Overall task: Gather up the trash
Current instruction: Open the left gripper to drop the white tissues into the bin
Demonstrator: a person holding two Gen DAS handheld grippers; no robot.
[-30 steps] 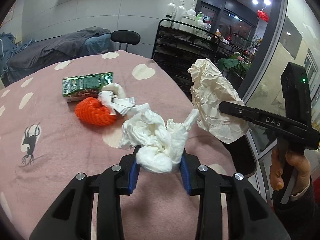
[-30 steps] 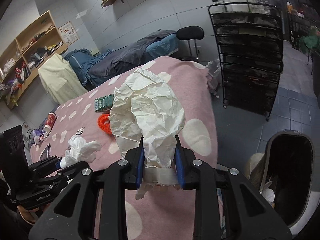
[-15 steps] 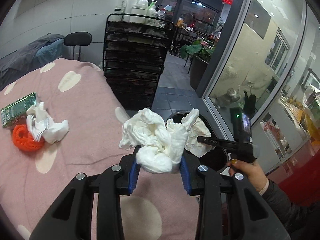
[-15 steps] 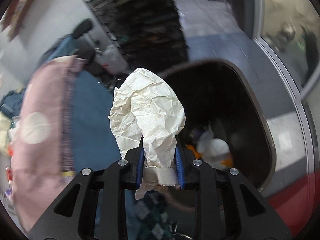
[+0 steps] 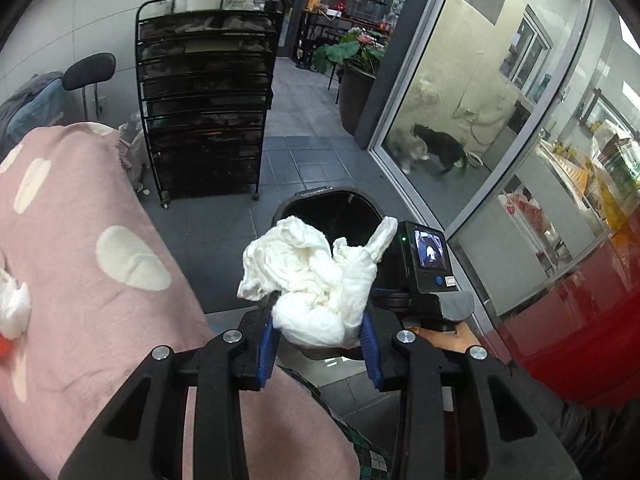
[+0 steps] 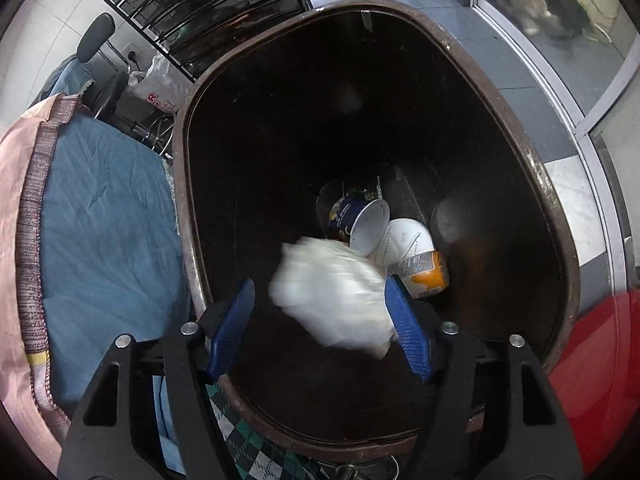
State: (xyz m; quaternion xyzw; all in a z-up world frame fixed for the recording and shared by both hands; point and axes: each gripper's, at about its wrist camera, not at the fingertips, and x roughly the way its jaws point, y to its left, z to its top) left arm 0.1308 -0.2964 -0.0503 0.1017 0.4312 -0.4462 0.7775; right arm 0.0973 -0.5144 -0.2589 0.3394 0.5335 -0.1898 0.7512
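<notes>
Over the bin, paper is being dropped.
The right tool is opening; the soft, light tissue is kept clamped mid-wad by the left tool.

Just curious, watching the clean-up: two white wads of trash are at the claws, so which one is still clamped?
The crumpled tissue in the left claw, squeezed between its blue pads. The blurred paper wad hangs loose between the right claw's opening pads, over the bin.
</notes>
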